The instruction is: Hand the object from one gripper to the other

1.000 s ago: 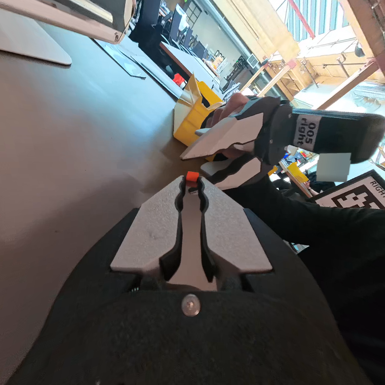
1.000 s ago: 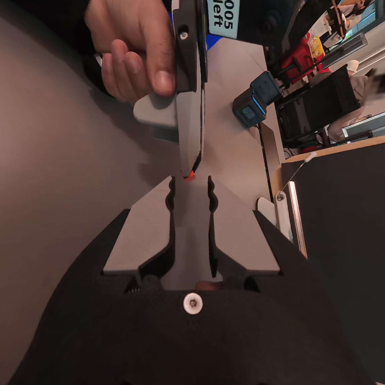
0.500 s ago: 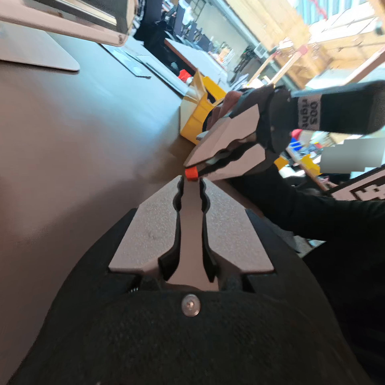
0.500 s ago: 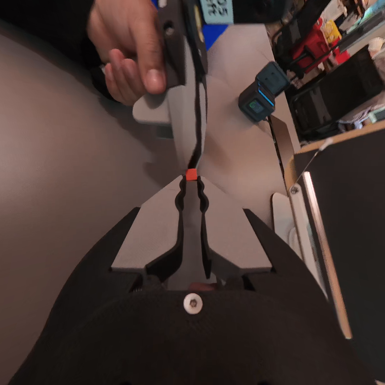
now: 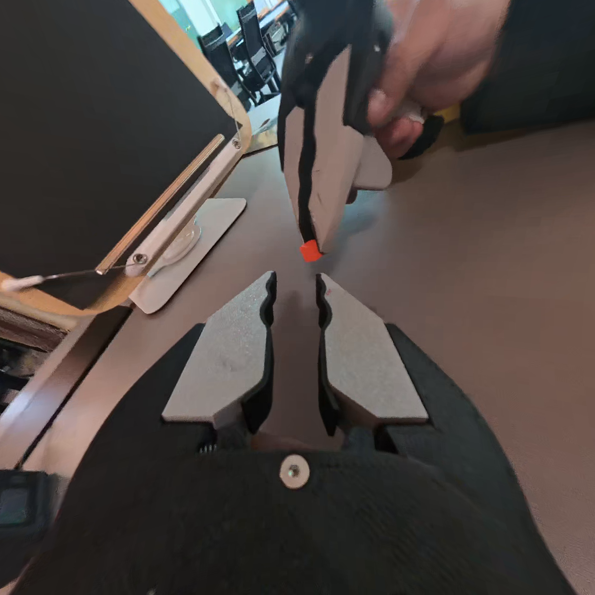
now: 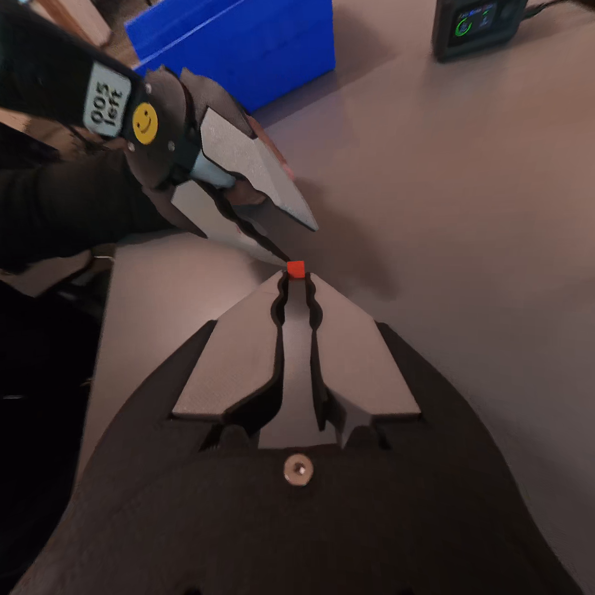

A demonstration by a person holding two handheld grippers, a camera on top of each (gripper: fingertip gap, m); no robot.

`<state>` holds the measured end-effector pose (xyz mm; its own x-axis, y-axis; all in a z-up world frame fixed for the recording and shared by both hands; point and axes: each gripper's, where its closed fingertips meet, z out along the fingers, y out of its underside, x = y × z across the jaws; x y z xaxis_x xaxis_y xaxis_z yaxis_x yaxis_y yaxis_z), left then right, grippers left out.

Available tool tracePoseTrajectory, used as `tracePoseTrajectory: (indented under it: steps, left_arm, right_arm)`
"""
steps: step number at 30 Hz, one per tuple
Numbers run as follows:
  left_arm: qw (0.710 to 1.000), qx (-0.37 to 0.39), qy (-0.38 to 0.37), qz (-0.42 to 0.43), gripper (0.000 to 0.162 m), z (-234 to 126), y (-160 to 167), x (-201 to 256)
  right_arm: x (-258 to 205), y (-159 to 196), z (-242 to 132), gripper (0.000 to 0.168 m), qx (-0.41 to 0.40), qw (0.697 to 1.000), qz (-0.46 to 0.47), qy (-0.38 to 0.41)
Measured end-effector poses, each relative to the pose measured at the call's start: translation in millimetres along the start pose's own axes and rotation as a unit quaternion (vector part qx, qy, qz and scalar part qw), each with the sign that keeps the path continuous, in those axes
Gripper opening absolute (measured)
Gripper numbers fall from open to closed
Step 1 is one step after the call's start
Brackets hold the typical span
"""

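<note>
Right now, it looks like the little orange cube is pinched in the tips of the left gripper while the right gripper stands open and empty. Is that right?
Not quite: the grippers are swapped. The right wrist view shows the right gripper shut on the orange cube at its fingertips. The left gripper stands open and empty, as the left wrist view shows, with the cube just beyond its tips.

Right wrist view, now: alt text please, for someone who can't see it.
The right gripper is shut on a small orange-red cube pinched at its fingertips above a brown table. The left gripper is open just beyond the cube, coming in from the left. A blue box and a small lit screen device sit farther back.
</note>
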<state>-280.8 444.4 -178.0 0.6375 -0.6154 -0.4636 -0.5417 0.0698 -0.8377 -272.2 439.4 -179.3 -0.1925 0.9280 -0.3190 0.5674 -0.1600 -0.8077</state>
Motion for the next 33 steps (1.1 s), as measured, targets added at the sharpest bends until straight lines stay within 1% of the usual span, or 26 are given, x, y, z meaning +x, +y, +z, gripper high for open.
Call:
tracePoseTrajectory:
  steps: [2,6,12,16,24,29,31,33]
  left_arm:
    - [0.999,0.003,0.005,0.033,0.023,0.9,-1.6,7.5]
    - [0.994,0.014,-0.021,0.11,0.02,1.8,-9.3,13.5]
    - [0.989,0.009,-0.013,0.148,0.016,5.0,-7.3,24.1]
    - [0.987,0.011,-0.004,0.159,0.011,5.7,-8.2,30.5]
    - [0.984,0.001,0.001,0.178,0.009,6.8,-6.6,33.6]
    - [0.991,-0.019,-0.017,0.132,0.008,5.7,-1.0,16.4]
    - [0.993,-0.008,-0.023,0.117,0.008,3.9,-3.7,11.4]
    - [0.992,0.008,-0.035,0.121,0.008,1.7,-10.3,8.3]
  right_arm:
    - [-2.9,-0.8,0.1,0.006,0.006,0.999,0.026,-0.023]
    - [-6.4,2.3,-0.1,0.006,0.003,0.997,0.054,-0.05]
    - [-14.8,10.6,5.0,0.006,-0.019,0.994,0.067,-0.082]
    - [-17.3,14.1,7.5,0.006,-0.028,0.993,0.065,-0.09]
    - [-17.3,17.9,8.1,0.006,-0.036,0.991,0.08,-0.1]
    - [-4.3,11.5,-1.7,0.007,-0.015,0.996,0.065,-0.061]
    - [2.7,5.8,-5.8,0.01,0.003,0.997,0.065,-0.042]
    - [0.8,0.5,-7.3,0.013,0.02,0.995,0.076,-0.054]
